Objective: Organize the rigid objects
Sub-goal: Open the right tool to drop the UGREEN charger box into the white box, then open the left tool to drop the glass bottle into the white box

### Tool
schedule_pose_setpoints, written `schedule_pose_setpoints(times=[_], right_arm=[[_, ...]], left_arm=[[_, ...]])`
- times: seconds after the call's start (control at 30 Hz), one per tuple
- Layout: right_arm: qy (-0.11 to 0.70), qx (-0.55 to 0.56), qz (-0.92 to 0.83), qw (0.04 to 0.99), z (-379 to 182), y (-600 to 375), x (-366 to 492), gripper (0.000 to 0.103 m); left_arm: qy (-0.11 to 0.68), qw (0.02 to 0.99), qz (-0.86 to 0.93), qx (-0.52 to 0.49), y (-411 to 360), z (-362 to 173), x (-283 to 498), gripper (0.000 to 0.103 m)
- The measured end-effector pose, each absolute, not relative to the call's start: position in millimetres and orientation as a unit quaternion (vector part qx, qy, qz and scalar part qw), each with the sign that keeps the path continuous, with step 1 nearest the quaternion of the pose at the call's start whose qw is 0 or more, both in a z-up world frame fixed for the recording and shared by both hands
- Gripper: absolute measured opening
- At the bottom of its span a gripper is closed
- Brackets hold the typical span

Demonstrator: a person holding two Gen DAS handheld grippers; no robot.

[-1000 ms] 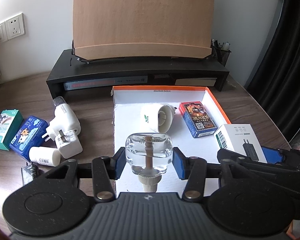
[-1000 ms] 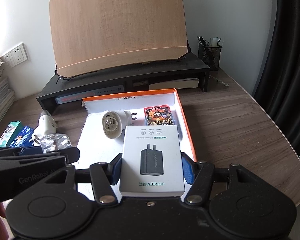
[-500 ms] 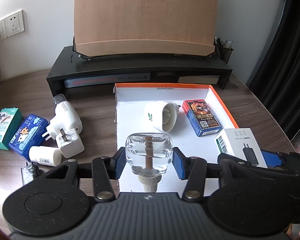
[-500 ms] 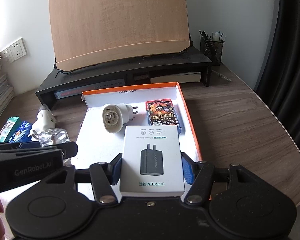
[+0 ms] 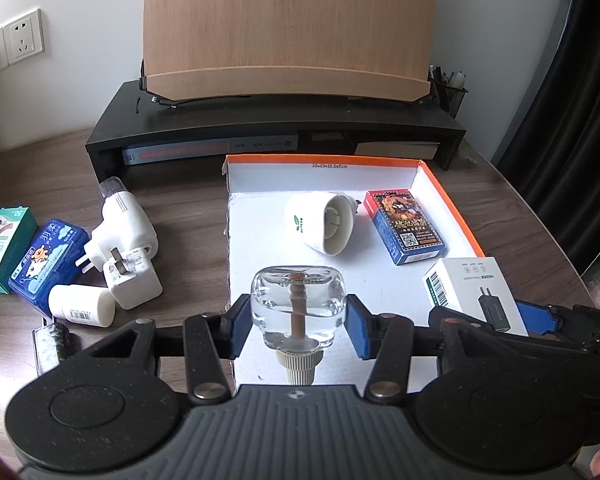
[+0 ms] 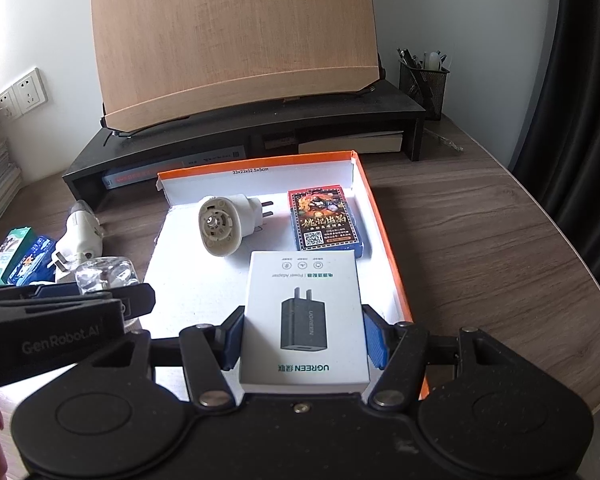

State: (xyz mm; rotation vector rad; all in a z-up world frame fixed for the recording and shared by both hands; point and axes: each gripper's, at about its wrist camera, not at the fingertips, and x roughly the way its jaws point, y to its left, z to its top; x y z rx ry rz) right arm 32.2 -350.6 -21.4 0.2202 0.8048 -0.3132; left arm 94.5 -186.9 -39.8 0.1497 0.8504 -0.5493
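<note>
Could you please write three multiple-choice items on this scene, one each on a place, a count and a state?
1. Where does the card deck lie?
A. in the tray
B. on the black shelf
C. beside the blue box

2. How many things lie on the tray floor, unheld?
A. one
B. two
C. four

3. What does the right gripper do?
A. hangs open, empty
B. grips the charger box
C. grips a pen

Key: 1 A, the deck rests on the tray's white floor. 2 B, only the deck and the white plug lie there. 3 B, both blue pads press the box's sides.
</note>
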Motion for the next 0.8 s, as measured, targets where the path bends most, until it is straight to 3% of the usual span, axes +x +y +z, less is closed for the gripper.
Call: schedule_pose_setpoints(times=[0.43, 0.8], right_arm=[[0.403, 0.1, -0.15, 0.897, -30.5, -348.6, 37.8, 0.074], [0.36, 0.099, -0.195, 0.907, -17.2, -363.9, 18.5, 0.077]], left_arm=[[0.411, 0.871, -0.262, 0.07, -188.2, -41.4, 98.3, 0.05], [0.421, 0.864, -0.27, 0.06, -194.0, -46.9, 102.2, 0.05]])
